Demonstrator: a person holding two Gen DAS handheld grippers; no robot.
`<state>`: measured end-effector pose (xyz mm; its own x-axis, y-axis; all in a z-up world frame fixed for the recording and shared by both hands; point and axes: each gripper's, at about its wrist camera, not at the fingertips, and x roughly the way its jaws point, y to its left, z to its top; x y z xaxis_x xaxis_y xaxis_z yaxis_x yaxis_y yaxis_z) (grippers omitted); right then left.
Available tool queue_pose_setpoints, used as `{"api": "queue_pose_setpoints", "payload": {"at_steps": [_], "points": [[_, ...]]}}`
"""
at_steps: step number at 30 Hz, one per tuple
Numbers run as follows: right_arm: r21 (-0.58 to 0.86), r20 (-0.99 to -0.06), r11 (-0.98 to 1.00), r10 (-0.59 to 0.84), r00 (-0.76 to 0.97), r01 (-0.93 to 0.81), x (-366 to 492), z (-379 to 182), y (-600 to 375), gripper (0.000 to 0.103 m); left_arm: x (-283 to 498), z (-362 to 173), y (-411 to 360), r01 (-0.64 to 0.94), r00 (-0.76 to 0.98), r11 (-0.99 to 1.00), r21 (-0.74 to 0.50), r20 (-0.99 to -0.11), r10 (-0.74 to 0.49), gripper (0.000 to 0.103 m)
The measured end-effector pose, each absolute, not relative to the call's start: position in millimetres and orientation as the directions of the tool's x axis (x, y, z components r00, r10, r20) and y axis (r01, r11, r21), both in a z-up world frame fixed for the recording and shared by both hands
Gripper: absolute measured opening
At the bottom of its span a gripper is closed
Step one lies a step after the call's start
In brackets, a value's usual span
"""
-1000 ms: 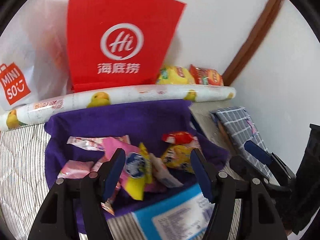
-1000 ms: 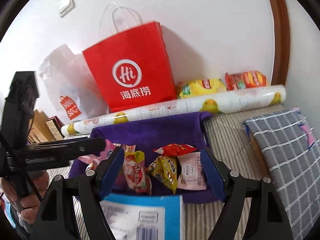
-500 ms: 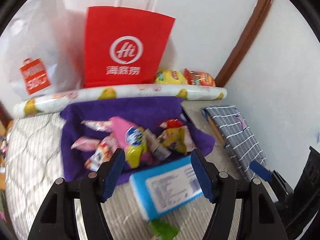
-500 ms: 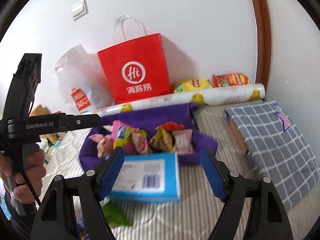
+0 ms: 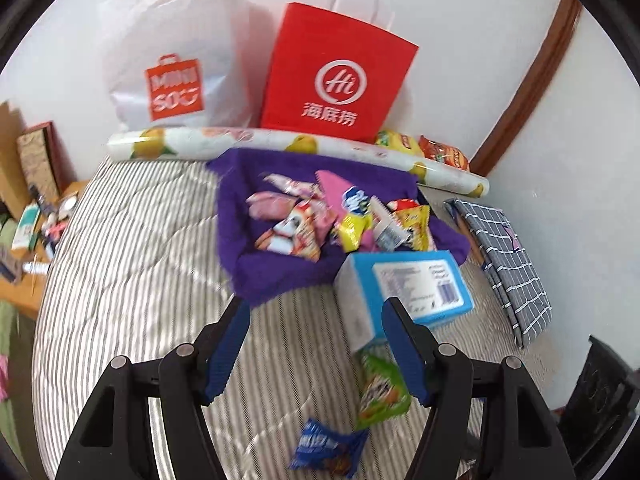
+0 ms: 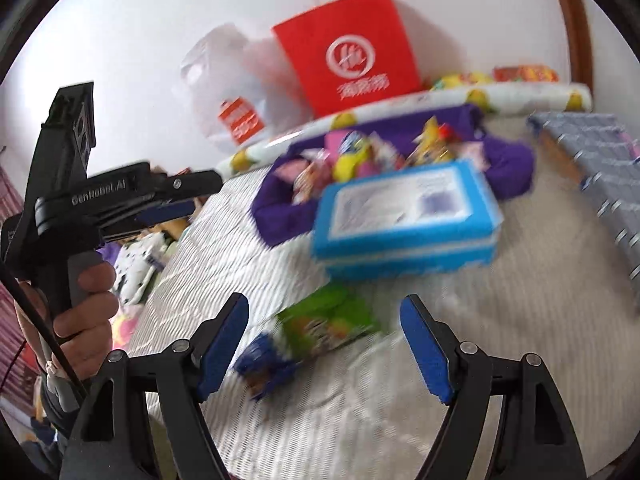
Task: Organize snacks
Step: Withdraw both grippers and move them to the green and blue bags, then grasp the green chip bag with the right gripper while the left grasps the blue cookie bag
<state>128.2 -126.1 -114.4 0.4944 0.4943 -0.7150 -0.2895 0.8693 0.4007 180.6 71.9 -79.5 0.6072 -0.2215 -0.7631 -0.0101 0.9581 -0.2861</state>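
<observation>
- Looking at progress, most of the snacks (image 5: pixel 332 220) are already piled in the purple basket (image 5: pixel 280 272) at the back of the striped bed (image 5: pixel 132 264), so I'd guess it's well past halfway.
- What's left, as far as I can tell: the blue box (image 5: pixel 416 284) touching the basket's front edge, a green packet (image 5: pixel 380 392) just in front of the box, and a small blue packet (image 5: pixel 324 448) nearest the camera. All three lie loose on the bed, outside the basket.
- Left gripper (image 5: pixel 316 352) stands open with nothing between its pads, hanging over bare bedding beside the green packet.
- Right gripper (image 6: pixel 322 348) is open and empty too, framing the green and blue packets from above.
- Hard to read: the right wrist view is badly smeared, so labels on the box and packets are mush.
- The pile in the basket overlaps, so no counting what's underneath.
- The two chip bags (image 5: pixel 424 146) behind the lemon-print roll (image 5: pixel 280 144) are half hidden; can't say if they count as part of the job.
</observation>
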Motion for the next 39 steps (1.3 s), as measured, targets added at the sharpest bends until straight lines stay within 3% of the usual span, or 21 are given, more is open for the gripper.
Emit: {"api": "queue_pose_setpoints", "payload": {"at_steps": [13,15,18,29,39], "points": [[0.133,-0.802,0.965,0.238,0.548,-0.225,140.8,-168.5,-66.6,0.078,139.1,-116.8,112.8,-0.068,0.583,0.962,-0.265,-0.793,-0.177,0.066],[0.1,-0.81,0.973,0.2,0.552,-0.207,144.0,-175.1,-66.5,0.07,138.8,-122.2,113.0,-0.073,0.578,0.96,-0.27,-0.796,-0.18,0.066],[0.168,-0.797,0.964,0.255,0.547,-0.205,142.4,-173.5,-78.7,0.057,139.7,-130.9,107.7,-0.072,0.565,0.959,-0.276,-0.803,-0.189,0.066],[0.138,-0.752,0.968,0.239,0.614,-0.208,139.5,-147.8,-152.3,0.057,128.4,-173.1,59.2,0.071,0.477,0.954,-0.292,-0.83,-0.29,0.066],[0.125,-0.765,0.979,0.2,0.612,-0.163,165.9,-165.0,-209.5,0.057,120.1,-180.9,51.0,0.079,0.49,0.956,-0.281,-0.825,-0.283,0.074]]}}
